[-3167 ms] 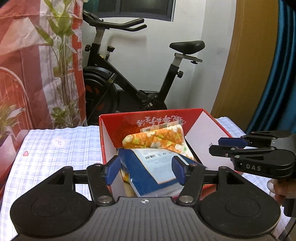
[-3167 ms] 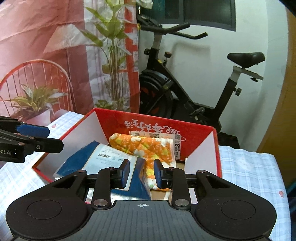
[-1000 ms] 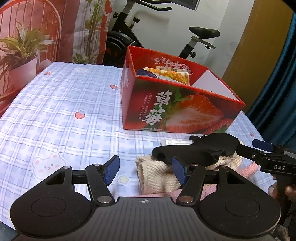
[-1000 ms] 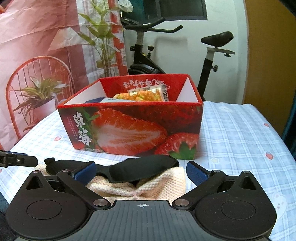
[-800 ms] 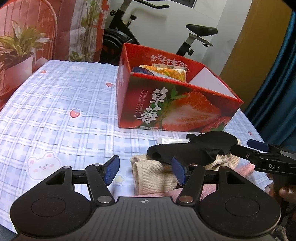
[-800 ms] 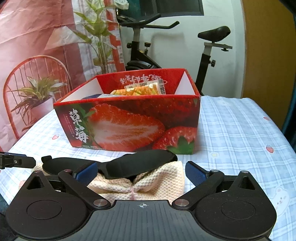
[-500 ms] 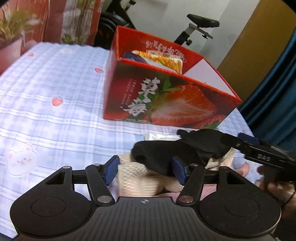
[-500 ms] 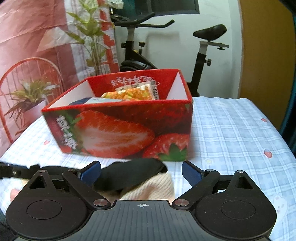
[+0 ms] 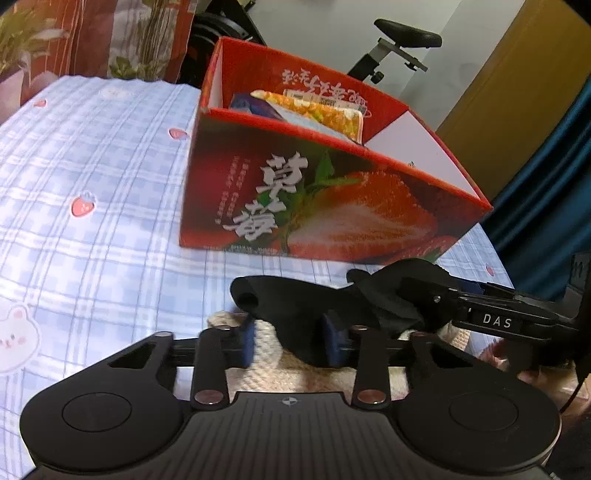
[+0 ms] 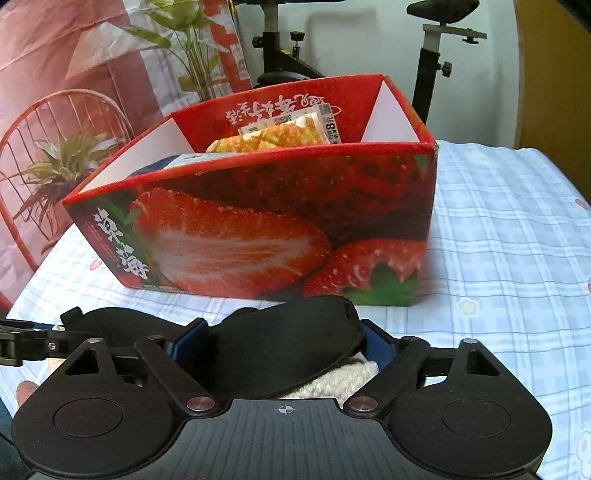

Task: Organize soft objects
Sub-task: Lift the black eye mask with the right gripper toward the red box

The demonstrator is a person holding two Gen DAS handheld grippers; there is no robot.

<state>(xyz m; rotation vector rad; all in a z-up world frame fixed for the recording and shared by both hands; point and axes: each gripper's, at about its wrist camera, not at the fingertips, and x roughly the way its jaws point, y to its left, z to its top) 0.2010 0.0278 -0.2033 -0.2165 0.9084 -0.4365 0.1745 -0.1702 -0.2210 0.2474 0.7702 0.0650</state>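
A black eye mask (image 9: pixel 295 314) lies across a cream knitted piece (image 9: pixel 266 373) on the checked tablecloth, just in front of the red strawberry box (image 9: pixel 332 206). My left gripper (image 9: pixel 289 343) is closing, and its blue pads pinch the mask's left part. In the right wrist view my right gripper (image 10: pixel 282 341) is closing too; the mask (image 10: pixel 284 347) bows up between its pads over the cream knit (image 10: pixel 343 380). One of the right gripper's fingers (image 9: pixel 495 319) reaches in from the right, with black cloth bunched at its tip.
The box (image 10: pixel 258 229) holds an orange floral packet (image 10: pixel 269 136) and a blue packet. An exercise bike (image 9: pixel 406 35) stands behind the table. A red chair with a plant (image 10: pixel 55 147) is at the left, and a blue curtain (image 9: pixel 546 184) at the right.
Both grippers came down and forward onto the mask, and their jaws narrowed around it. The mask, flat before, is now bunched and bowed. The box looms larger in both views.
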